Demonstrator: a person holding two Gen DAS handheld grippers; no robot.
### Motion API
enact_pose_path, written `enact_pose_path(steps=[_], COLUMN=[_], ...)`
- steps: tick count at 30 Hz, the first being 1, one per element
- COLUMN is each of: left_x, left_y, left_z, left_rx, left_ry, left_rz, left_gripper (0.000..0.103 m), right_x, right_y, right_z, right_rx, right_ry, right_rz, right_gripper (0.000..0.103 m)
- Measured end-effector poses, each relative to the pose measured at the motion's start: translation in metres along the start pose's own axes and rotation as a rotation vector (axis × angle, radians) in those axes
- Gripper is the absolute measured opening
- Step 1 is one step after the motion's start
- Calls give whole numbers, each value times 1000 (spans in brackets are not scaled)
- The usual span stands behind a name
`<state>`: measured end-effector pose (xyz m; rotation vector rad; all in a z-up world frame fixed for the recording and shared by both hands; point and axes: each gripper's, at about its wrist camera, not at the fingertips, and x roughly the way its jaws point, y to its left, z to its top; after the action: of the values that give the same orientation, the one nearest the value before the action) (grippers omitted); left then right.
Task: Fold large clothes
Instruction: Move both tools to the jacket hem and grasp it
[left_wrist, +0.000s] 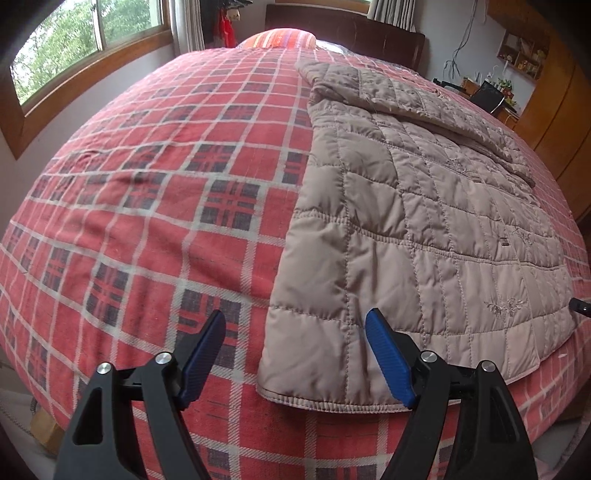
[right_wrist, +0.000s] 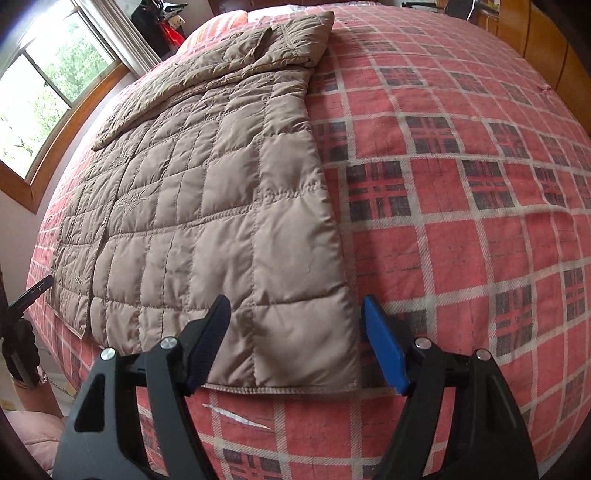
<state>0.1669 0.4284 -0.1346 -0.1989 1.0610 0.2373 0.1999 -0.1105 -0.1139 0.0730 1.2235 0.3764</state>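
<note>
Both jaws gaping wide, the left hand-held gripper (left_wrist: 295, 354) and right hand-held gripper (right_wrist: 295, 339) are hovering at the hem corners of the quilted tan jacket (left_wrist: 417, 221), which is lying flat across the plaid bed cover (left_wrist: 147, 203). It is looking puffy, light and slippery, so pinching the stitched hem corners seems best.

Home bedroom. Large bed (left_wrist: 147, 206) fills both views, covered with red plaid blanket (right_wrist: 461, 229). Dark wooden headboard (left_wrist: 343, 29) at far end, striped orange pillow (left_wrist: 280, 38) against it. Wood-framed window (left_wrist: 85, 48) on side wall, green trees outside, curtain (left_wrist: 188, 26) hanging beside it. Wooden wardrobe (left_wrist: 554, 122) along opposite wall. Cluttered side table (left_wrist: 487, 90) with small items, wall shelf (left_wrist: 522, 55) above it, cables trailing down wall. Quilted tan jacket (right_wrist: 207, 206) lies spread on bed.
</note>
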Motion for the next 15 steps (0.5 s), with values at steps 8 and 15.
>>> enact_pose_path(steps=[8, 15], left_x=[5, 13], left_y=[-4, -6], left_z=[-5, -7], left_rx=[7, -4], left_ry=[27, 45], left_rz=[-60, -88], left_gripper=[78, 67], right_x=[0, 4], right_y=[0, -7], right_z=[-4, -8], right_rx=[-6, -11], right_ry=[16, 26], right_rz=[17, 32], right_gripper=[73, 67])
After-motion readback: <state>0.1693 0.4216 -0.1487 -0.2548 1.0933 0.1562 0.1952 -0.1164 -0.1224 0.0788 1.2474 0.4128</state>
